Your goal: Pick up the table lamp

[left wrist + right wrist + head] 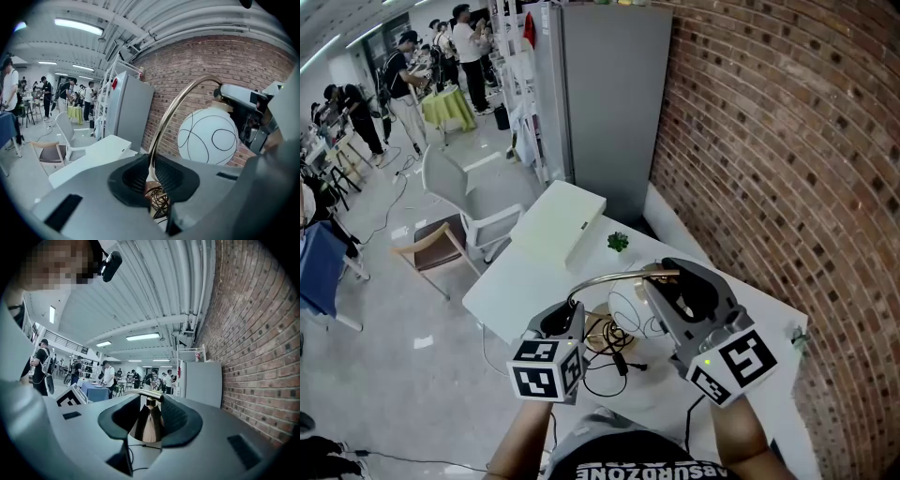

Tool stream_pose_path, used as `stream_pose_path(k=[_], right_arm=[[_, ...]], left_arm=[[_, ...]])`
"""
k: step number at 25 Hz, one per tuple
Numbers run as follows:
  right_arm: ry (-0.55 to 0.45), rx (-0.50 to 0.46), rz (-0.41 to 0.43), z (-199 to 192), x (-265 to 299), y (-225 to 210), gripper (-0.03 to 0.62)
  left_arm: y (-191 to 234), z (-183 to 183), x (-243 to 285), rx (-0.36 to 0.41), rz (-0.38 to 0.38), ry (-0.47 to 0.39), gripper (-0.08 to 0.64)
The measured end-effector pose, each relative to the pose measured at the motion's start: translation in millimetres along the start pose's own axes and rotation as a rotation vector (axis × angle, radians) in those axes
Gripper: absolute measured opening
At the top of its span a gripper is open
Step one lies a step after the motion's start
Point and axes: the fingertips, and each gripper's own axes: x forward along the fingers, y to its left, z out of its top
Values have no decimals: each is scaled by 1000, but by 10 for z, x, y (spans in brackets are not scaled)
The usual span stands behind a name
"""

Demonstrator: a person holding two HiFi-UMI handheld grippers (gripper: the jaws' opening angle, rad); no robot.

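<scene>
The table lamp has a curved brass arm (619, 277) and a white globe shade (628, 307) with thin black lines. My left gripper (560, 322) is shut on the thin stem (164, 126) low down, just above the lamp's brass foot (157, 199). In the left gripper view the globe (207, 137) hangs ahead to the right. My right gripper (678, 292) is closed on the brass cone (147, 425) at the arm's far end, above the globe. The arm's bend (143, 393) passes over the jaws. A black cord (614, 361) trails from the lamp over the white table (516, 281).
A white box (562, 225) and a small green plant (618, 242) lie farther back on the table. A brick wall (769, 141) runs along the right and a grey cabinet (600, 94) stands behind. Chairs (459, 206) and several people are at the left.
</scene>
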Motion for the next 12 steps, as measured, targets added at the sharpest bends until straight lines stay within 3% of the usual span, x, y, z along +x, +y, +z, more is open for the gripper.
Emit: stream_pose_path(k=[12], right_arm=[[-1, -15, 6, -2, 47, 72, 133]], left_arm=[[52, -13, -41, -5, 10, -7, 37]])
